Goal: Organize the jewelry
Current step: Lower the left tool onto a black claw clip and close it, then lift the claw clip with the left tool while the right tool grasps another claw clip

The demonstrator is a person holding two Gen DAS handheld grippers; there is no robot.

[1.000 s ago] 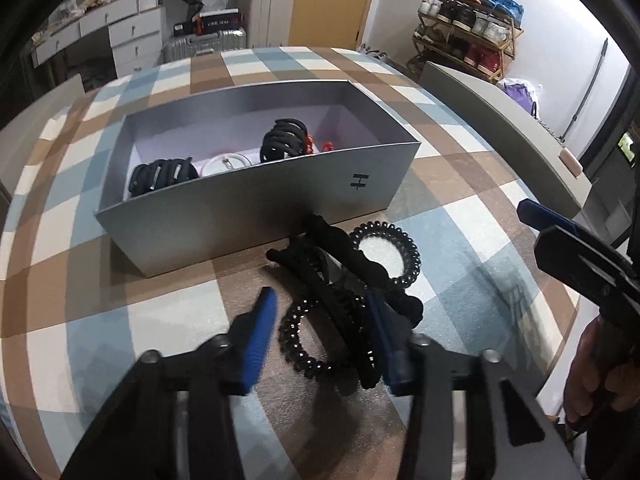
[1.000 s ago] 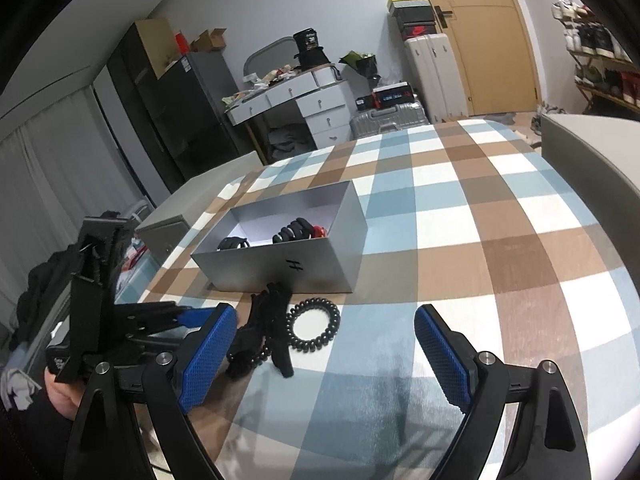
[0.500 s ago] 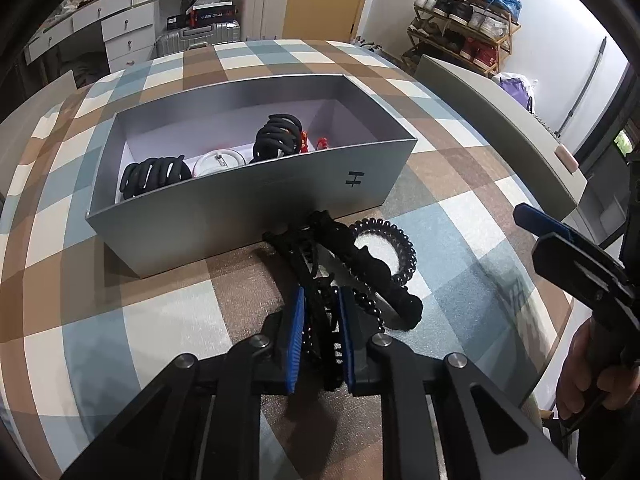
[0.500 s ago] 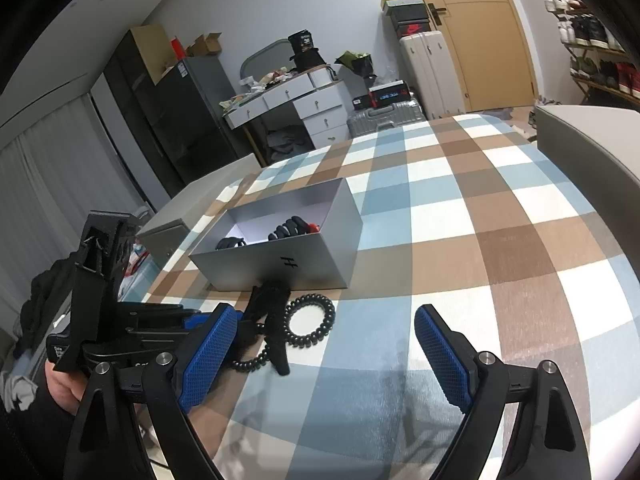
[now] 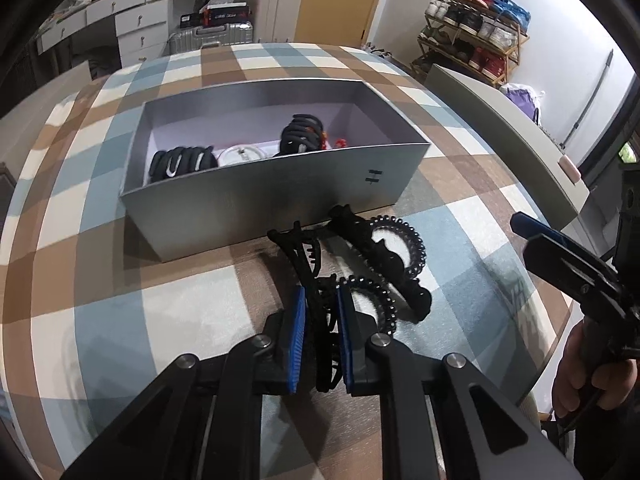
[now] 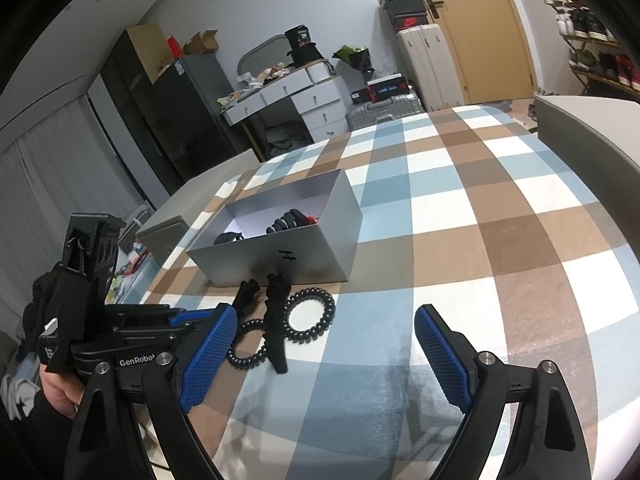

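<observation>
My left gripper (image 5: pixel 320 308) is shut on a black claw hair clip (image 5: pixel 304 264) lying on the checked tablecloth in front of the grey box (image 5: pixel 280 200). A black spiral hair tie (image 5: pixel 372 300) lies by its right finger; a second spiral tie (image 5: pixel 400 240) and a long black clip (image 5: pixel 380 256) lie just beyond. The box holds two black claw clips (image 5: pixel 182 162), a white item and something red. My right gripper (image 6: pixel 324 356) is open and empty, above the cloth to the right of the pile (image 6: pixel 280 320).
The grey box also shows in the right wrist view (image 6: pixel 280 248). The table's right edge (image 5: pixel 540 320) lies close to the pile. Grey chair backs (image 5: pixel 500 120) stand beside the table. Drawers, suitcases and a shoe rack stand beyond.
My left gripper went from open around the claw clip to shut on it. The right gripper stayed open and barely moved.
</observation>
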